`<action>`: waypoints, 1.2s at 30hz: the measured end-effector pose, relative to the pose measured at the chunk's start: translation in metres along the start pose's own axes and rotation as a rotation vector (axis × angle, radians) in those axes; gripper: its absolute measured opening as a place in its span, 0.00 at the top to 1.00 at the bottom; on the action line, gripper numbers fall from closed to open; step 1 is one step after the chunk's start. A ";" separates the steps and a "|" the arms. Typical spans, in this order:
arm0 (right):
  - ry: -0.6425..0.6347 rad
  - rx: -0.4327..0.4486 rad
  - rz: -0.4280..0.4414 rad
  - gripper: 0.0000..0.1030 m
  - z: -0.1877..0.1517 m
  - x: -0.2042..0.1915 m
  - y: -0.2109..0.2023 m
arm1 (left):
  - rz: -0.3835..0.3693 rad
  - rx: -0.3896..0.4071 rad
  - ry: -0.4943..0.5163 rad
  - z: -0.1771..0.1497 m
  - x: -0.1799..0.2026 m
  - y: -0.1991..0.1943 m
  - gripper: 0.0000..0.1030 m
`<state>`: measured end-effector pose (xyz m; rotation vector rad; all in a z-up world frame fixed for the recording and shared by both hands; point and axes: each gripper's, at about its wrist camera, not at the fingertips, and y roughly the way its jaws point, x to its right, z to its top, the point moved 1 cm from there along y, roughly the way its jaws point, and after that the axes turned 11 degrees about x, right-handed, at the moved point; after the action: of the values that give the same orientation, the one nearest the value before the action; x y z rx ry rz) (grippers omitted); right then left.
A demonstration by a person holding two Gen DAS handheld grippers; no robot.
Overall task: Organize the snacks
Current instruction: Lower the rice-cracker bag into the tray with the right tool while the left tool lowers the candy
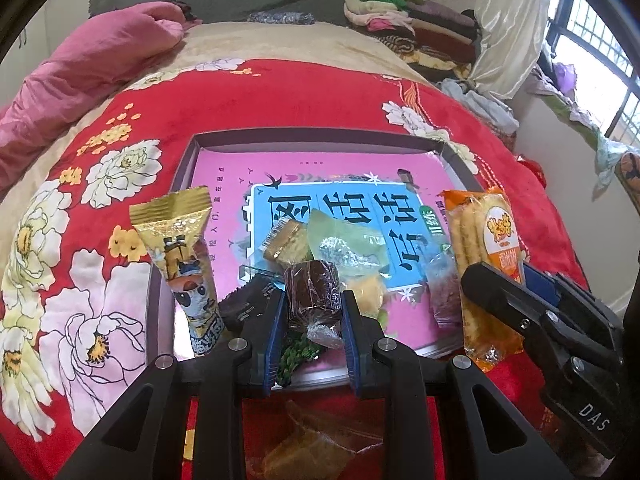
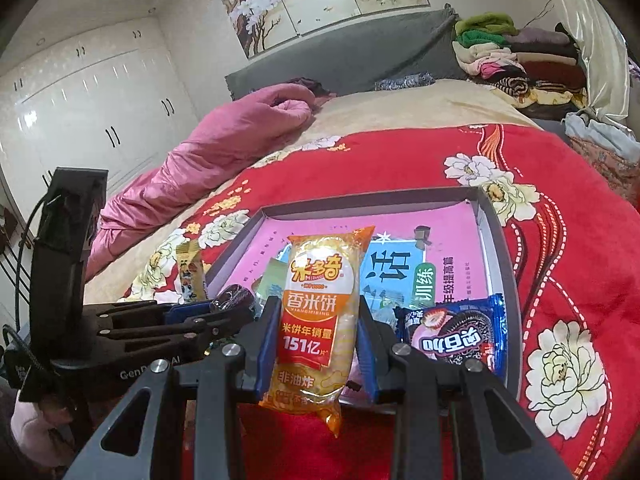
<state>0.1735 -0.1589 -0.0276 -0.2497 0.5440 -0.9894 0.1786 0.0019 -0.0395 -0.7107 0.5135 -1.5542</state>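
So I've got one snack clamped in each gripper, both held over the near edge of the shallow grey box (image 1: 454, 160) that sits on the red flowered blanket (image 1: 280, 96).

My left gripper (image 1: 313, 312) has its blue pads squeezed onto a small dark brown cake in clear wrap (image 1: 312, 294), standing more or less upright between the fingers, twisted end of the wrapper poking out below. My right gripper (image 2: 318, 334) is closed on the orange rice cracker pack (image 2: 316, 320), also upright, with the pack's lower end hanging below the jaws over the blanket.

The box has a pink and blue book (image 1: 332, 200) lying flat in the bottom, and snacks are already on it: a gold foil piece (image 1: 280, 240), a pale green packet (image 1: 344, 236), something yellow (image 1: 370, 294) just beyond my left fingers, and a clear bag of reddish bits (image 1: 442, 284) next to the cracker pack. There's a dark packet (image 1: 248, 300) on the left, touching my left finger as far as I can tell, the view there is cramped. A tall gold panda-print packet (image 1: 184, 256) stands at the box's left wall. From the right camera there's a blue sandwich-cookie pack (image 2: 456, 336) leaning at the near right corner of the box.

One more clear-wrapped snack (image 1: 316, 440) lies on the blanket under my left gripper, outside the box.
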 end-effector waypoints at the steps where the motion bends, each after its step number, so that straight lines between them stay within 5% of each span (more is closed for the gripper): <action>1: 0.000 -0.002 -0.001 0.66 0.000 0.000 0.001 | -0.001 -0.001 0.000 0.000 0.000 0.001 0.73; 15: -0.018 -0.069 -0.004 0.66 -0.011 0.001 0.023 | 0.010 -0.008 0.008 -0.002 0.002 0.006 0.73; 36: -0.069 -0.058 -0.058 0.66 -0.011 0.002 0.022 | 0.014 -0.014 0.012 -0.003 0.002 0.006 0.73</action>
<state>0.1840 -0.1489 -0.0473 -0.3514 0.5051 -1.0185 0.1807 -0.0010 -0.0452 -0.7074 0.5377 -1.5441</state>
